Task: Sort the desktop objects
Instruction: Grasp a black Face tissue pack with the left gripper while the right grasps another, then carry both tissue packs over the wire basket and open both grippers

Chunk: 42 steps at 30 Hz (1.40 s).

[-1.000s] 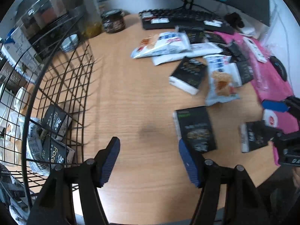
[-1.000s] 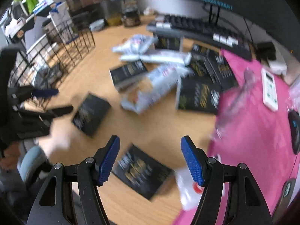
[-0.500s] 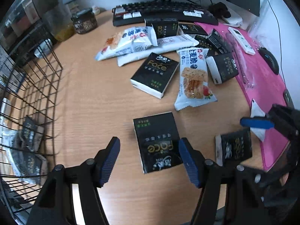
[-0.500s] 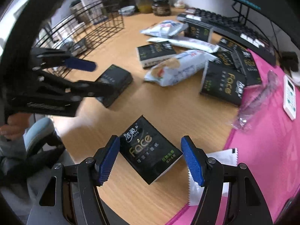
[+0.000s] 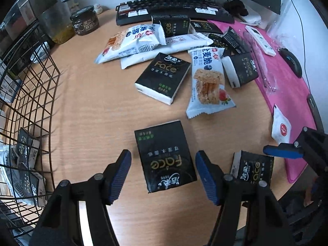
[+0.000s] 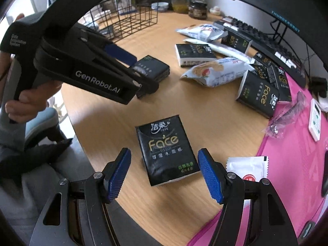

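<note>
A black Face tissue pack (image 5: 165,155) lies flat on the wooden desk between the blue pads of my left gripper (image 5: 163,176), which is open with a gap on each side. A second black tissue pack (image 6: 167,149) lies near the desk's front edge, between the pads of my right gripper (image 6: 164,174). Those jaws are closing, but neither pad touches the pack. In the right wrist view the left gripper (image 6: 144,71) hovers over its pack (image 6: 155,69), held by a hand. One of the right gripper's pads (image 5: 283,152) shows above the second pack (image 5: 253,169).
A black wire basket (image 5: 41,94) at the left holds several tissue packs (image 5: 26,149). Snack bags (image 5: 133,41) and more black packs lie mid-desk before a keyboard (image 5: 174,6). A pink mat (image 5: 287,94) carries a white sachet (image 5: 280,127), a remote and a mouse. A jar (image 5: 85,20) stands at the back left.
My left gripper swung from beside the basket to over a black pack. My right gripper moved across the desk and rolled until its pack sat between the pads.
</note>
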Available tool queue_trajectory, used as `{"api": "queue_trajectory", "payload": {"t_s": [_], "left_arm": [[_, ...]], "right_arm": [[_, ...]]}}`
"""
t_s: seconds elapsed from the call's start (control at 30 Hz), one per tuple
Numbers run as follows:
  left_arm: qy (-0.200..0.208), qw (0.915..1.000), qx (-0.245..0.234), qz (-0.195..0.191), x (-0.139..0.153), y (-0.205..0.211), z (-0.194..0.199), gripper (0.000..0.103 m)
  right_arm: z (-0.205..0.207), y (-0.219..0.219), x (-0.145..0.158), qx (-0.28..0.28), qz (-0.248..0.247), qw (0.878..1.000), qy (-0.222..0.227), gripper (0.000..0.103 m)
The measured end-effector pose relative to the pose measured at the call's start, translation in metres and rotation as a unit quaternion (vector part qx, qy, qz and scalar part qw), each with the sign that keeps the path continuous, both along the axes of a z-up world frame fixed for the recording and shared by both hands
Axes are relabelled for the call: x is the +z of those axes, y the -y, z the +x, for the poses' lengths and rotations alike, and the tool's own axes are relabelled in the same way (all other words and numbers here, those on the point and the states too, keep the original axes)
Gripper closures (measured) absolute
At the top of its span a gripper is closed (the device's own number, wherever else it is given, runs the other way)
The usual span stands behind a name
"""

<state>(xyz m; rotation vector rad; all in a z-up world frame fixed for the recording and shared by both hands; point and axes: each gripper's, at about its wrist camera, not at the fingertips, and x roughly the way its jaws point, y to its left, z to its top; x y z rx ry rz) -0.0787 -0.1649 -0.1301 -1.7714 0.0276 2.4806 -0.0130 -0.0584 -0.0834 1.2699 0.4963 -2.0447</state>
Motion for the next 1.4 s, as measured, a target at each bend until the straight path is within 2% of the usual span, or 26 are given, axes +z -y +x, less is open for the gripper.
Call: {"api": "queue_trajectory", "payload": {"t_s": [0.03,0.1,0.3,0.43,0.47,0.5,0.7,0.8,0.9,1.07,1.23,1.3,1.4], "left_arm": [[0.000,1.0000,0.001,0.000,0.000,0.000,0.000,0.033],[0.000,1.0000,0.003,0.001,0.000,0.002,0.001,0.033],[0.007,1.0000,0.002,0.005,-0.003,0.003,-0.001,0.032],[0.001,0.9999,0.003,-0.010,-0.002,0.001,-0.001,0.033],[0.000,0.9999,0.004,-0.012,-0.002,0.002,-0.001,0.035],[-0.005,0.9999,0.002,-0.015,0.000,0.001,0.000,0.050],[-0.007,0.9996,0.000,-0.026,0.005,0.007,0.007,0.051],[-0.011,0.9998,-0.005,-0.015,0.013,0.007,0.009,0.051],[-0.026,0.9996,-0.012,-0.002,0.032,0.007,0.015,0.051],[-0.067,0.9974,0.002,0.027,0.081,0.028,0.032,0.051],[-0.142,0.9880,0.052,0.032,0.141,0.076,0.056,0.051],[-0.166,0.9825,0.082,0.020,0.156,0.104,0.068,0.051],[-0.180,0.9740,0.138,0.005,0.165,0.154,0.086,0.051]], "right_arm": [[-0.001,0.001,0.001,-0.007,-0.003,1.000,0.000,0.052],[-0.002,0.004,0.000,-0.014,-0.006,1.000,0.000,0.055],[-0.008,-0.002,0.001,-0.050,-0.005,0.999,-0.004,0.056],[-0.014,-0.005,-0.002,-0.077,-0.011,0.997,-0.008,0.055],[-0.013,-0.003,-0.002,-0.077,-0.008,0.997,-0.013,0.055],[-0.012,-0.001,-0.001,-0.078,-0.004,0.997,-0.020,0.056],[-0.019,-0.010,0.001,-0.105,-0.024,0.994,-0.005,0.056],[-0.021,-0.016,0.008,-0.116,-0.032,0.993,-0.005,0.056],[-0.021,-0.017,0.024,-0.120,-0.042,0.992,-0.015,0.056],[-0.024,-0.002,0.062,-0.115,-0.076,0.990,-0.036,0.056],[-0.027,0.054,0.112,-0.069,-0.122,0.988,-0.061,0.056],[-0.027,0.089,0.132,-0.042,-0.136,0.987,-0.071,0.056],[-0.027,0.144,0.154,0.002,-0.146,0.986,-0.080,0.056]]}}
